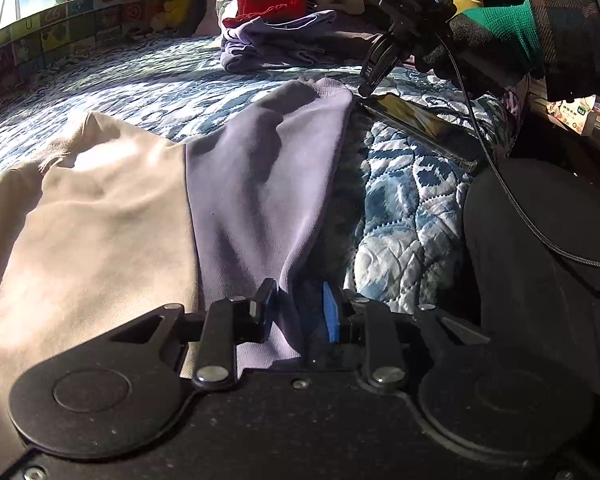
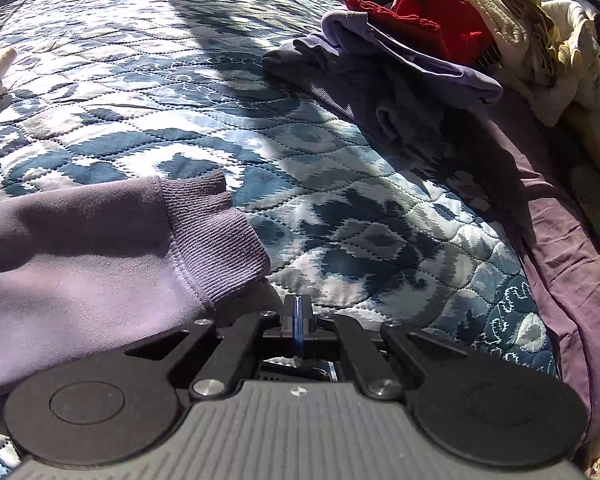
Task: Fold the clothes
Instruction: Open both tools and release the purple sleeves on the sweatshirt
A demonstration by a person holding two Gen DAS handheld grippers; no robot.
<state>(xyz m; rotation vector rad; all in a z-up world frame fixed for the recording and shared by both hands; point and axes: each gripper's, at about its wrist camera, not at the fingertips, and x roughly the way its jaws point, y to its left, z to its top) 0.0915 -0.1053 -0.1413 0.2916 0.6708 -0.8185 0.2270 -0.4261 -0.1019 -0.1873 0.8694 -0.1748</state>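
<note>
The left gripper (image 1: pixel 298 312) has its jaws apart around a fold of the lilac sleeve (image 1: pixel 268 184) of a beige-and-lilac sweatshirt (image 1: pixel 100 216) lying on the quilted bedspread (image 2: pixel 340 208). The right gripper (image 2: pixel 298 320) – jaws pressed together, empty – sits just beside the ribbed cuff (image 2: pixel 216 232). Farther back lies a heap of clothes (image 2: pixel 440 40).

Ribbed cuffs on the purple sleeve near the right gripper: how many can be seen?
1. The ribbed cuff ends the purple sleeve, lying on the quilt just left of the right gripper. Another cuff may be hidden.
</note>
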